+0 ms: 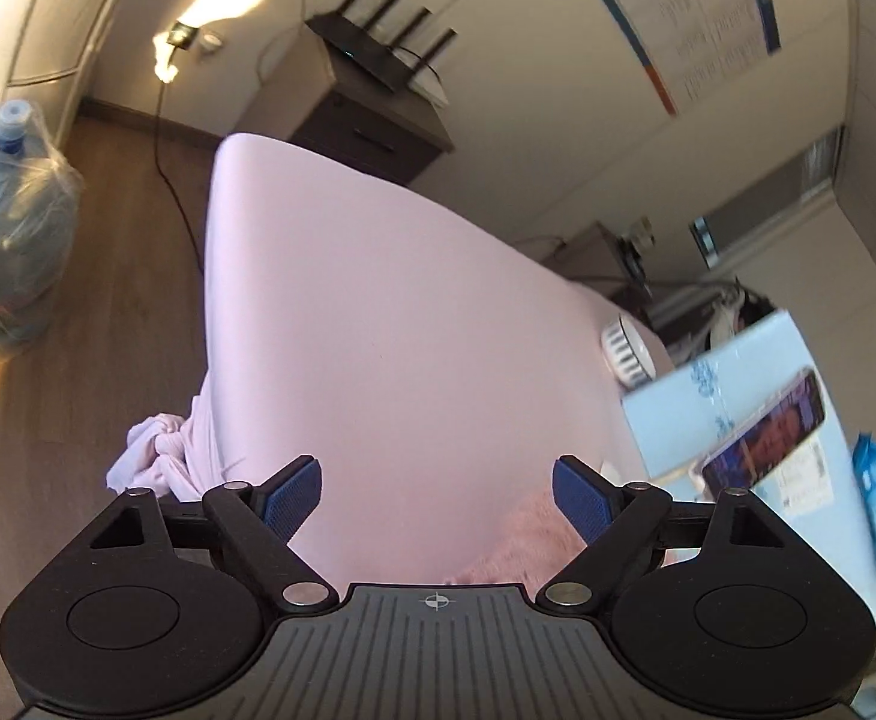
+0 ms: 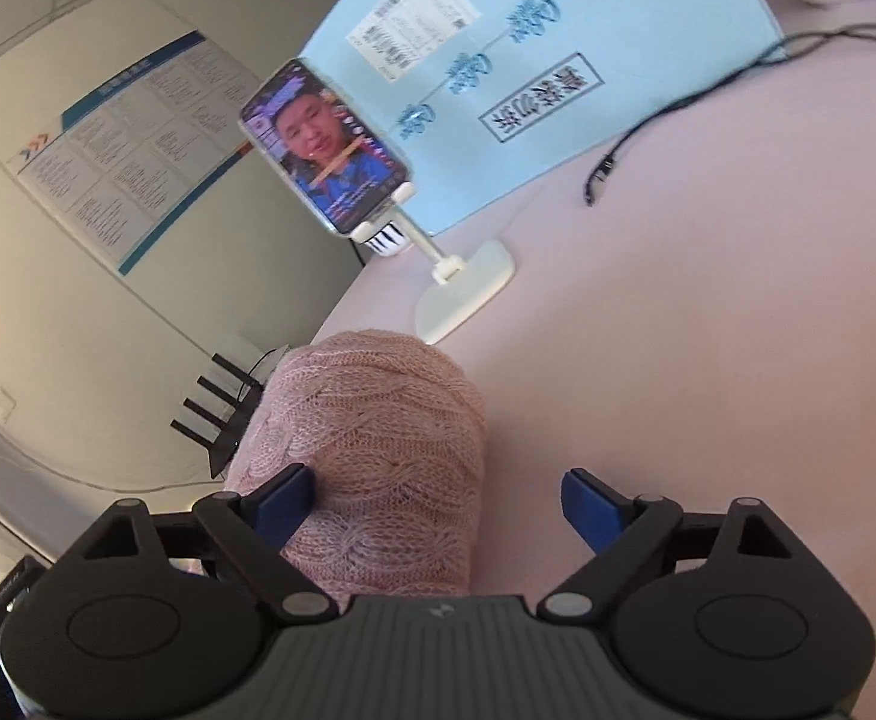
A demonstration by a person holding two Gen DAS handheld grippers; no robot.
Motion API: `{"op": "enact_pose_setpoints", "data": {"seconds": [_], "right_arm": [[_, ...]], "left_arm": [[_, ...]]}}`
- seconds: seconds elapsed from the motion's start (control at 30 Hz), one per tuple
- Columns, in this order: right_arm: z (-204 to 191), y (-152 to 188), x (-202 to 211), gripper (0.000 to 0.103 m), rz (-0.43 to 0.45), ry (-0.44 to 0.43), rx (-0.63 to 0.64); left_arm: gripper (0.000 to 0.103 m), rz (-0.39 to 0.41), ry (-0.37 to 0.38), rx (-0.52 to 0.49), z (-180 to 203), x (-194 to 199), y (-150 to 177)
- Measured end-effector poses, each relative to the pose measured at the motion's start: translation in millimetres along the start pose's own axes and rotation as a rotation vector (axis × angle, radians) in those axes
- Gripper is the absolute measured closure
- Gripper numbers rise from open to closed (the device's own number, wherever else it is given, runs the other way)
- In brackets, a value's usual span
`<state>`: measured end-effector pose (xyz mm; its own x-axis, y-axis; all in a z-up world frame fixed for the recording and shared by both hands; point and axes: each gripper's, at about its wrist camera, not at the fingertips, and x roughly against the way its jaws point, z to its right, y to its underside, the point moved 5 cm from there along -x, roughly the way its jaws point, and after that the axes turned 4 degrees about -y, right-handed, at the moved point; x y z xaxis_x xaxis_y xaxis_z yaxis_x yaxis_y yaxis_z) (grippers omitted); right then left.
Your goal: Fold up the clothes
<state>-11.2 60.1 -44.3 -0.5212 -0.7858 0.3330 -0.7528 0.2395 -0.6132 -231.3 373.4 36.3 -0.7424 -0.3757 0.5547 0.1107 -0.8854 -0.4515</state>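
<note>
Desk (image 2: 708,360) under pink cover, carrying blue box (image 2: 558,90) along back edge. Pink knit garment (image 2: 378,450) lying bunched near desk edge, folding judged barely begun. Right gripper (image 2: 432,504) hovering wide open over garment, holding nothing. Left gripper (image 1: 438,489) hanging wide open, empty, garment corner (image 1: 534,540) showing beneath.

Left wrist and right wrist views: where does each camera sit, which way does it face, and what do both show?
Left wrist: on the left gripper, looking along open fingers over the pink table toward a router.
Right wrist: on the right gripper, open, facing the pink knit garment and a phone on a stand.
Shared: table, garment, phone, blue box, router. No hands visible.
</note>
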Motion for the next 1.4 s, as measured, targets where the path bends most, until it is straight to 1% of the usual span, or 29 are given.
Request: {"op": "enact_pose_setpoints", "data": {"seconds": [0.03, 0.07, 0.13, 0.2, 0.27, 0.3, 0.33, 0.4, 0.43, 0.5, 0.53, 0.63, 0.7, 0.8, 0.83, 0.87, 0.93, 1.07, 1.17, 1.33, 1.4], "right_arm": [[3, -3, 6, 0.013, 0.009, 0.004, -0.008], [6, -9, 18, 0.013, 0.037, 0.013, 0.0], [12, -23, 45, 0.013, 0.11, 0.031, 0.031], [17, -38, 69, 0.013, 0.177, 0.055, 0.056], [23, -51, 90, 0.012, 0.238, 0.086, 0.077], [27, -59, 107, 0.012, 0.281, 0.112, 0.094], [31, -64, 121, 0.012, 0.315, 0.136, 0.114], [38, -73, 147, 0.011, 0.378, 0.185, 0.167], [40, -77, 156, 0.01, 0.399, 0.207, 0.201], [47, -83, 177, 0.01, 0.431, 0.309, 0.333], [50, -86, 184, 0.01, 0.443, 0.355, 0.379], [75, -96, 206, 0.01, 0.465, 0.484, 0.415], [102, -107, 215, 0.01, 0.418, 0.548, 0.374], [137, -118, 218, 0.01, 0.345, 0.644, 0.329], [147, -120, 217, 0.01, 0.324, 0.673, 0.316], [157, -122, 215, 0.01, 0.299, 0.698, 0.304], [174, -123, 213, 0.01, 0.265, 0.719, 0.277], [200, -125, 203, 0.01, 0.213, 0.753, 0.243], [206, -125, 196, 0.01, 0.215, 0.777, 0.257], [210, -128, 186, 0.005, 0.232, 0.799, 0.28], [211, -130, 182, 0.0, 0.224, 0.818, 0.292]], "left_arm": [[0.017, 0.006, 0.021, -0.006, 4, 2, 0], [0.017, 0.009, 0.035, -0.041, 13, 4, 1], [0.016, 0.023, 0.057, -0.148, 36, 8, 11], [0.016, 0.043, 0.097, -0.314, 69, 14, 33], [0.016, 0.029, 0.164, -0.461, 105, 17, 64], [0.015, 0.02, 0.199, -0.533, 124, 18, 80], [0.015, 0.009, 0.225, -0.572, 134, 19, 90], [0.014, -0.043, 0.306, -0.669, 167, 18, 127], [0.014, -0.066, 0.33, -0.71, 182, 15, 146], [0.014, -0.109, 0.373, -0.79, 210, 11, 185], [0.014, -0.132, 0.391, -0.851, 225, 8, 211], [0.014, -0.152, 0.392, -1.024, 252, 2, 273], [0.014, -0.179, 0.402, -1.127, 265, -4, 322], [0.014, -0.27, 0.416, -1.128, 264, -11, 367], [0.014, -0.287, 0.414, -1.13, 264, -13, 377], [0.014, -0.3, 0.41, -1.134, 263, -15, 386], [0.014, -0.293, 0.383, -1.152, 263, -25, 401], [0.014, -0.311, 0.329, -1.162, 259, -49, 410], [0.014, -0.324, 0.292, -1.172, 254, -65, 414], [0.013, -0.292, 0.269, -1.201, 249, -83, 415], [0.008, -0.267, 0.274, -1.218, 249, -86, 417]]}}
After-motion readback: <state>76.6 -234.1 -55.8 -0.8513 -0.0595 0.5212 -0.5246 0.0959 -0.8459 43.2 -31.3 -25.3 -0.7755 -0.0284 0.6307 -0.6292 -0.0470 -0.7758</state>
